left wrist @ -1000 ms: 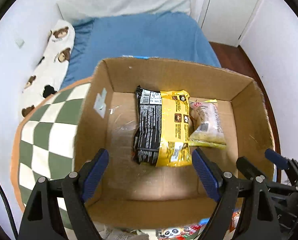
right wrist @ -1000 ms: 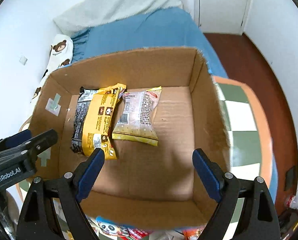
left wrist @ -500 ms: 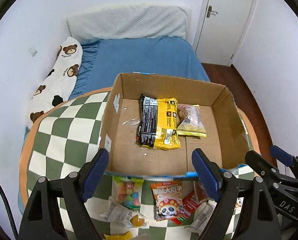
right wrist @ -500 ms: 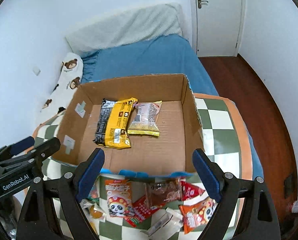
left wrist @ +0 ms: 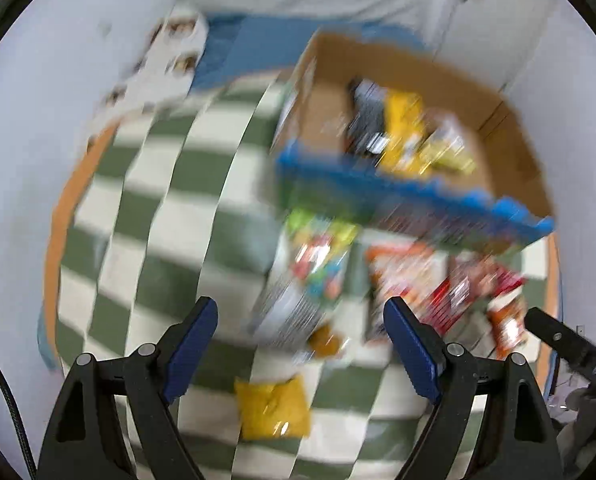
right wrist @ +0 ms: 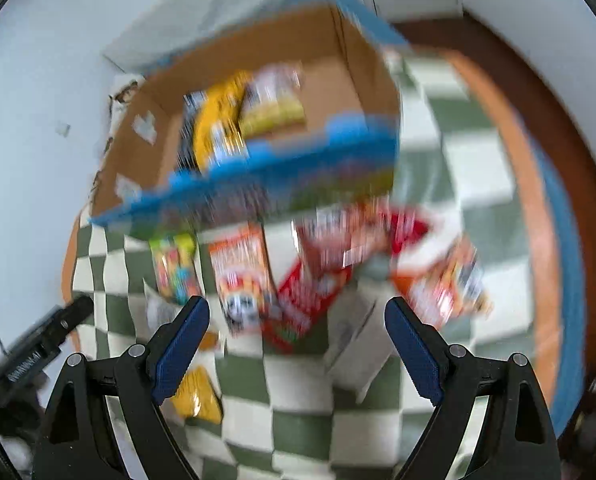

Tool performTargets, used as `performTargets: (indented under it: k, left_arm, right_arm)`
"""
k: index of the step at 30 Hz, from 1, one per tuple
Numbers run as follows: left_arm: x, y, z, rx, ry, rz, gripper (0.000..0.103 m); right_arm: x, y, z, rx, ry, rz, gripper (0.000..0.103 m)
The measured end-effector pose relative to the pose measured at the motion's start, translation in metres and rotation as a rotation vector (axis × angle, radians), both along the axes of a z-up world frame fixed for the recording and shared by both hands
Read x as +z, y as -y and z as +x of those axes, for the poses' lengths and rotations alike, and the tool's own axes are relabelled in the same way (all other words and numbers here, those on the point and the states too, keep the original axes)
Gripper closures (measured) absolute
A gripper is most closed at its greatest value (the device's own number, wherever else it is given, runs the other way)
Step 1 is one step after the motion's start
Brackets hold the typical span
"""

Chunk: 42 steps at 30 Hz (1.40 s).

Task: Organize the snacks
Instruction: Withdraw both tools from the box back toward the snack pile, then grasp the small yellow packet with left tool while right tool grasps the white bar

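Both views are motion-blurred. A cardboard box [left wrist: 506, 120] with a blue front edge holds a black-and-yellow packet [left wrist: 394, 128] and a pale yellow packet [left wrist: 450, 148]; it also shows in the right wrist view [right wrist: 338, 64]. Several loose snack packets lie on the checkered cloth in front of it: a colourful candy bag [left wrist: 322, 256], a panda packet [right wrist: 241, 280], a red packet [right wrist: 310, 296], a yellow packet [left wrist: 273, 408]. My left gripper [left wrist: 300, 344] is open and empty above the cloth. My right gripper [right wrist: 295, 344] is open and empty above the packets.
The round table has a green-and-white checkered cloth [left wrist: 157, 216] with an orange rim. A blue bed [left wrist: 233, 52] and a bear-print pillow [left wrist: 165, 60] lie behind. Wooden floor [right wrist: 538, 80] lies to the right. Each gripper shows at the edge of the other's view.
Both grippers have pulled back from over the box and tipped down toward the loose packets on the cloth. Both stay open and empty. The packets in the box have not moved.
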State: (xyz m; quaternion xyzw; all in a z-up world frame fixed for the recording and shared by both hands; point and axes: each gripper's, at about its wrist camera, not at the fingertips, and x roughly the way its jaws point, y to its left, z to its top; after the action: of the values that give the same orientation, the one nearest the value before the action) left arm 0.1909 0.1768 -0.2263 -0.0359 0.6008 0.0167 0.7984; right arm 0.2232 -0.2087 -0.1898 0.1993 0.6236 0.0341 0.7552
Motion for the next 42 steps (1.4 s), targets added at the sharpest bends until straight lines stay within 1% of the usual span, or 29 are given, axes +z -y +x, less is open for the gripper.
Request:
performTargets:
  k: [2,5,8,10,12,13,15,16,17,18,19,20,23,24,26,27,28,29,30,31,33,35,36,38,40,41,42]
  left_arm:
    - [-0.024,-0.014,-0.011,0.027,-0.071,0.001,0.018]
    - [-0.056,-0.028,-0.026,0.052,-0.163,0.007,0.018]
    - [-0.08,-0.031,-0.043,0.026,-0.224,0.031,0.018]
    - [-0.089,-0.026,-0.054,-0.044,-0.235,0.036,0.018]
    - [-0.095,-0.012,-0.065,-0.165,-0.243,0.083,0.018]
    - [-0.099,-0.001,-0.071,-0.25,-0.247,0.12,0.018]
    - [-0.108,0.018,-0.081,-0.393,-0.244,0.223,0.018]
    - [-0.115,0.029,-0.087,-0.472,-0.236,0.294,0.018]
    - [-0.123,0.039,-0.091,-0.534,-0.234,0.359,0.018]
    - [-0.131,0.045,-0.092,-0.562,-0.239,0.396,0.018]
    - [-0.135,0.047,-0.09,-0.561,-0.243,0.395,0.018]
    - [-0.139,0.047,-0.084,-0.523,-0.255,0.363,0.018]
    - [-0.141,0.042,-0.062,-0.374,-0.28,0.272,0.018]
    - [-0.142,0.039,-0.054,-0.31,-0.288,0.24,0.018]
    - [-0.143,0.035,-0.046,-0.242,-0.313,0.186,0.018]
    - [-0.142,0.033,-0.044,-0.219,-0.328,0.147,0.018]
    - [-0.138,0.031,-0.043,-0.207,-0.33,0.102,0.018]
    - [-0.133,0.031,-0.044,-0.207,-0.322,0.082,0.018]
    - [-0.127,0.031,-0.046,-0.22,-0.31,0.076,0.018]
    - [-0.122,0.032,-0.049,-0.243,-0.301,0.076,0.018]
    - [-0.113,0.035,-0.056,-0.316,-0.288,0.077,0.018]
    - [-0.108,0.04,-0.067,-0.411,-0.27,0.126,0.018]
    - [-0.106,0.046,-0.072,-0.458,-0.258,0.15,0.018]
    - [-0.111,0.056,-0.087,-0.577,-0.253,0.222,0.018]
    - [-0.122,0.065,-0.102,-0.67,-0.283,0.268,0.018]
    - [-0.131,0.07,-0.11,-0.71,-0.304,0.301,0.018]
    - [-0.137,0.074,-0.115,-0.73,-0.309,0.328,0.018]
  right_arm:
    - [-0.023,-0.002,-0.009,-0.009,-0.063,0.043,0.011]
    - [-0.055,-0.01,-0.02,-0.007,-0.139,0.075,0.011]
    - [-0.079,-0.017,-0.026,-0.001,-0.194,0.09,0.012]
    - [-0.086,-0.018,-0.028,-0.008,-0.208,0.087,0.012]
    - [-0.091,-0.015,-0.03,-0.022,-0.221,0.091,0.012]
    - [-0.094,-0.014,-0.033,-0.026,-0.228,0.093,0.012]
    - [-0.099,-0.009,-0.039,-0.033,-0.242,0.083,0.012]
    - [-0.102,-0.007,-0.04,-0.035,-0.249,0.076,0.012]
    - [-0.104,-0.007,-0.041,-0.036,-0.255,0.072,0.012]
    - [-0.106,-0.006,-0.043,-0.039,-0.262,0.069,0.012]
    - [-0.108,-0.004,-0.045,-0.043,-0.265,0.063,0.012]
    - [-0.109,-0.002,-0.046,-0.047,-0.266,0.058,0.012]
    - [-0.116,0.003,-0.048,-0.082,-0.274,0.054,0.012]
    - [-0.12,0.004,-0.047,-0.094,-0.278,0.053,0.012]
    - [-0.127,0.007,-0.042,-0.121,-0.287,0.057,0.012]
    - [-0.132,0.007,-0.04,-0.138,-0.291,0.064,0.012]
    - [-0.138,0.006,-0.037,-0.15,-0.298,0.069,0.016]
    - [-0.142,0.006,-0.035,-0.154,-0.305,0.072,0.027]
    - [-0.147,0.004,-0.032,-0.15,-0.319,0.06,0.03]
    - [-0.152,0.002,-0.032,-0.138,-0.329,0.033,0.042]
    - [-0.154,-0.001,-0.032,-0.094,-0.321,0.014,0.043]
    - [-0.152,-0.011,-0.037,-0.012,-0.325,-0.009,0.046]
    - [-0.151,-0.018,-0.041,0.047,-0.331,-0.014,0.047]
    - [-0.151,-0.026,-0.053,0.119,-0.355,-0.012,0.047]
    - [-0.154,-0.034,-0.064,0.17,-0.376,-0.013,0.047]
    - [-0.154,-0.036,-0.069,0.183,-0.379,-0.018,0.047]
    - [-0.154,-0.038,-0.072,0.188,-0.38,-0.022,0.047]
